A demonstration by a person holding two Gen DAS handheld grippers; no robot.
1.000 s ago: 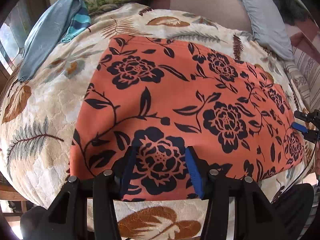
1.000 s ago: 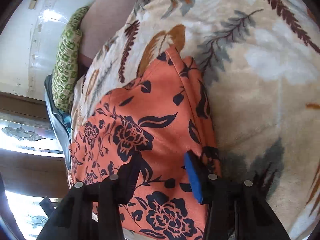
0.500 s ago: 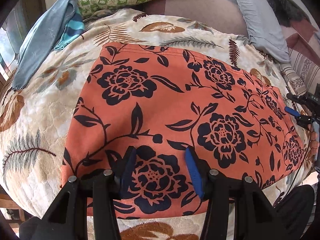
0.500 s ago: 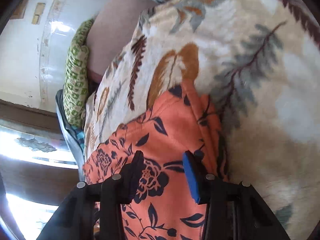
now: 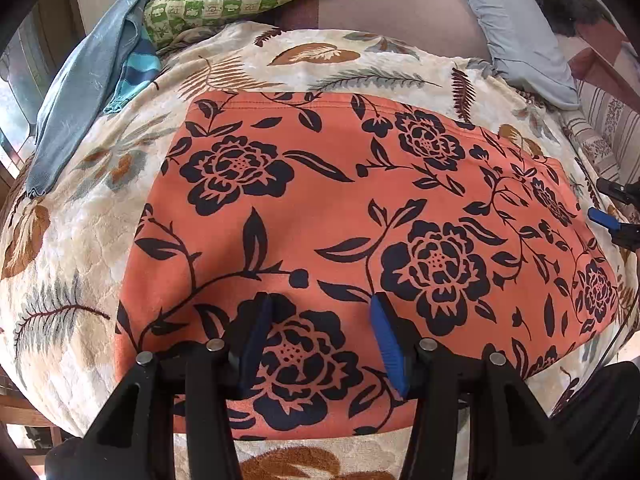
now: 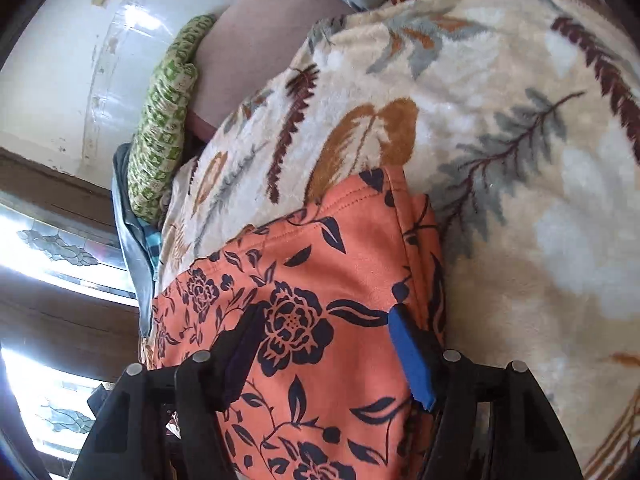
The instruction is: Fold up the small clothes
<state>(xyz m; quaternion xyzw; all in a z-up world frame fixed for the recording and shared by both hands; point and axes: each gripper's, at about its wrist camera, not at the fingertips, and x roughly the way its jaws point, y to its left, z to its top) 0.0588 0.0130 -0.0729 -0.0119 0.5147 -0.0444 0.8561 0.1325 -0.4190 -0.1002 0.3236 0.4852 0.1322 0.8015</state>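
Cream leaf-print blanket (image 5: 92,240) covers the bed, and spread flat across its middle lies the orange floral garment (image 5: 340,208), soft, light and limp, sure to sag wherever it's lifted. Left gripper (image 5: 316,336) hangs released over the garment's near hem, pinching nothing, while the right gripper (image 6: 324,344), jaws just widened, straddles its side edge with cloth between but unpressed; best hold looks like the hemmed corners.
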